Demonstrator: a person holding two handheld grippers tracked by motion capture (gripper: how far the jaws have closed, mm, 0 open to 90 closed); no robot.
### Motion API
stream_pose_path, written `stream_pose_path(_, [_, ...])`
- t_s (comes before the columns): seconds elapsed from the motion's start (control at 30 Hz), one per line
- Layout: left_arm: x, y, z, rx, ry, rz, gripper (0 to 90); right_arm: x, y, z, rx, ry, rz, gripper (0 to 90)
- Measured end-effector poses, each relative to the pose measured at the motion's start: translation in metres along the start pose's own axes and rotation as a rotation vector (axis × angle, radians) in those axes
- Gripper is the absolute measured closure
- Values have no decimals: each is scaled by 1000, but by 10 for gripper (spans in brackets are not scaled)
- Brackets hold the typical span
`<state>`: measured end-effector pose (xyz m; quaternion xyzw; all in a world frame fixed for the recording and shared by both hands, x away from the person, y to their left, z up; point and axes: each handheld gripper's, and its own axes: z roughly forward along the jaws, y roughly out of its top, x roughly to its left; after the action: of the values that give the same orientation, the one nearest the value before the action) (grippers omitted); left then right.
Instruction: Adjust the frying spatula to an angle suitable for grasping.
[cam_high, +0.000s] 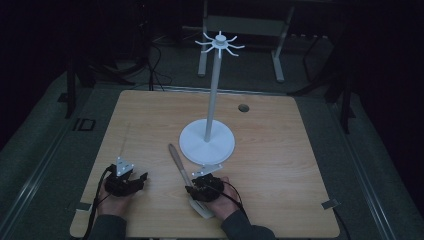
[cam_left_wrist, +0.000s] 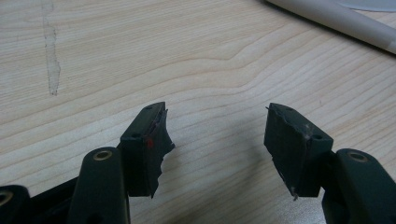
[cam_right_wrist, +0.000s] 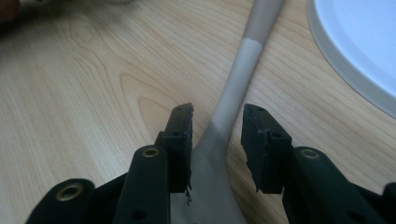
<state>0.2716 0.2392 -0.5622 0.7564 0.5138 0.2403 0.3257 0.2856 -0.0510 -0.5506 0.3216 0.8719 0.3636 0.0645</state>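
Observation:
A long grey utensil (cam_high: 176, 159) with a pale broad end lies slantwise on the wooden table (cam_high: 280, 150), just left of the white stand's round base (cam_high: 220, 147). My right gripper (cam_high: 202, 186) sits over its lower part. In the right gripper view the jaws (cam_right_wrist: 217, 122) straddle the utensil's neck (cam_right_wrist: 233, 88) with a gap on each side, so they are open and not pressing it. My left gripper (cam_high: 127, 181) rests near the front left of the table, and its jaws (cam_left_wrist: 217, 126) stand wide open over bare wood. The utensil's handle (cam_left_wrist: 336, 18) crosses the top right of that view.
The white stand has a tall pole (cam_high: 212, 95) topped by a ring of hooks (cam_high: 219, 42); its base edge (cam_right_wrist: 355, 42) lies close to the right of my right gripper. A small dark hole (cam_high: 243, 107) is in the table at the back. The table's front edge is just behind both hands.

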Motion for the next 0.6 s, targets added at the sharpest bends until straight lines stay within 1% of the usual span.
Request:
stream_pose_path(0.1, [0,0,0,0,1,1,396,1,2,3,25,-8,-29,657])
stream_pose_path(0.23, [0,0,0,0,0,0,396,3,4,5,49,-1,-35,678])
stream_pose_path(0.33, [0,0,0,1,1,1,397,5,5,7,66,-14,-66,684])
stream_pose_path(0.5, [0,0,-1,-1,1,0,397,6,5,4,97,-34,-94,730])
stream_pose_path(0.6, [1,-1,-1,-1,2,-2,396,3,1,-2,111,-50,-112,737])
